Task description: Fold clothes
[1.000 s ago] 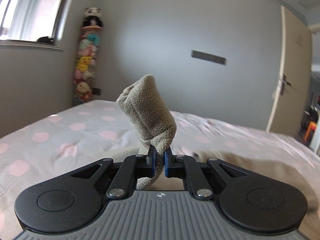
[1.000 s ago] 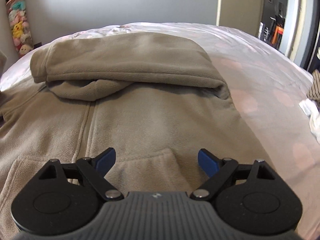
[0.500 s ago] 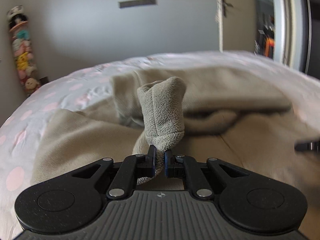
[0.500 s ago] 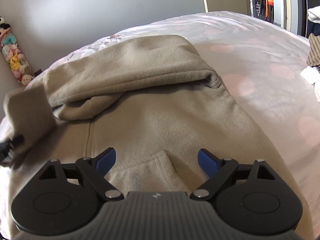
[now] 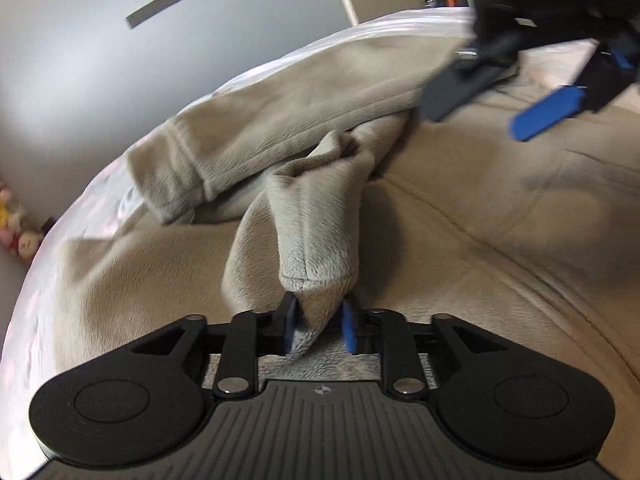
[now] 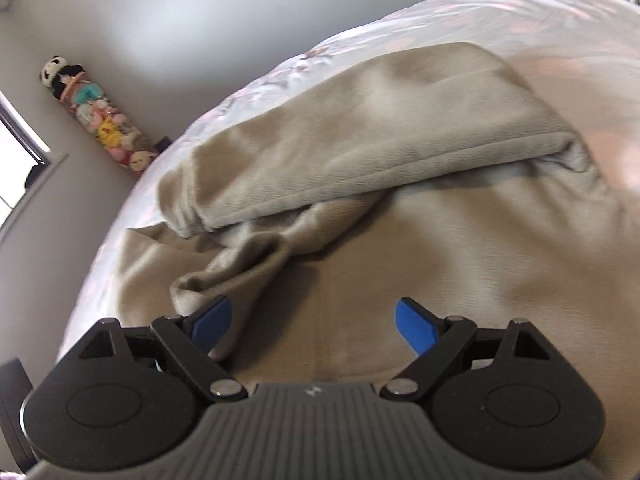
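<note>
Hoodie (image 5: 460, 208) of beige fleece lies spread over the bed (image 5: 48, 280) in the left wrist view, hood folded down at the far end. The left gripper (image 5: 318, 326) has its jaws opening — the sleeve cuff (image 5: 316, 240) sits between the blue pads, which no longer squeeze it. The right gripper (image 5: 536, 92) hovers blurred at the far right.

From the right wrist, the right gripper (image 6: 316, 320) holds its jaws spread wide over the hoodie's (image 6: 460, 264) chest, nothing between them. Far left, a tall clear tube (image 6: 96, 116) against the wall holds stacked plush toys.
</note>
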`<move>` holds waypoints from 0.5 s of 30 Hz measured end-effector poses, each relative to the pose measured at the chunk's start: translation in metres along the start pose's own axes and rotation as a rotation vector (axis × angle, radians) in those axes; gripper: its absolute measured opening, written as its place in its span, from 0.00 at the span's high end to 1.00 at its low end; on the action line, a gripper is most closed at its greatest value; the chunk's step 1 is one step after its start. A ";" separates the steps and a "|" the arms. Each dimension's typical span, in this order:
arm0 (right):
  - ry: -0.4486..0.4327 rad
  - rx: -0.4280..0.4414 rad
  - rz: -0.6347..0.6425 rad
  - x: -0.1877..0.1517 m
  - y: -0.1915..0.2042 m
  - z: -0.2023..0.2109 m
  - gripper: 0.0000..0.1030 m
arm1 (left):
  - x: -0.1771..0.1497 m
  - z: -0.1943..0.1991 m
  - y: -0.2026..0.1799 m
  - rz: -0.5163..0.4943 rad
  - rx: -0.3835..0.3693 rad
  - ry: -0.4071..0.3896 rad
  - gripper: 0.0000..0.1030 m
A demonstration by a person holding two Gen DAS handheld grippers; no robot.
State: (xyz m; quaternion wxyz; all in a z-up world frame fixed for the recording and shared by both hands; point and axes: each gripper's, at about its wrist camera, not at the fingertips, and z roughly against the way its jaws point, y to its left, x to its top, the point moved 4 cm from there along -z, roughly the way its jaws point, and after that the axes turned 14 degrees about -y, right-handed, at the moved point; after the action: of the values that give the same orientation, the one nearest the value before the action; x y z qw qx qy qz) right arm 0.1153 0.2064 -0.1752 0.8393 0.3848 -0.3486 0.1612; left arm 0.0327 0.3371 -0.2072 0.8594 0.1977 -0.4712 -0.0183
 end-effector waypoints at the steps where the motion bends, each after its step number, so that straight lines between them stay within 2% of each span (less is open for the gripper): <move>1: 0.005 0.013 -0.009 0.001 0.003 -0.002 0.12 | 0.002 0.004 0.000 0.010 -0.015 -0.019 0.70; 4: 0.015 0.034 -0.038 0.003 0.007 -0.008 0.12 | 0.008 0.012 0.007 0.079 -0.055 -0.066 0.70; 7: 0.035 0.035 -0.090 0.004 0.003 -0.015 0.12 | 0.010 0.012 0.010 0.072 -0.056 -0.091 0.68; 12: 0.101 0.038 -0.183 -0.002 -0.003 -0.034 0.12 | 0.008 -0.001 0.003 0.060 -0.089 -0.053 0.68; 15: 0.126 0.041 -0.198 -0.005 -0.002 -0.043 0.12 | 0.005 -0.006 0.007 0.093 -0.109 -0.027 0.68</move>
State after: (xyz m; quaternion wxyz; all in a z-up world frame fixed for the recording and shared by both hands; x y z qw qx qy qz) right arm 0.1325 0.2376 -0.2001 0.8633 0.4234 -0.2523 0.1082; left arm 0.0391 0.3443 -0.2038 0.8625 0.1281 -0.4896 -0.0067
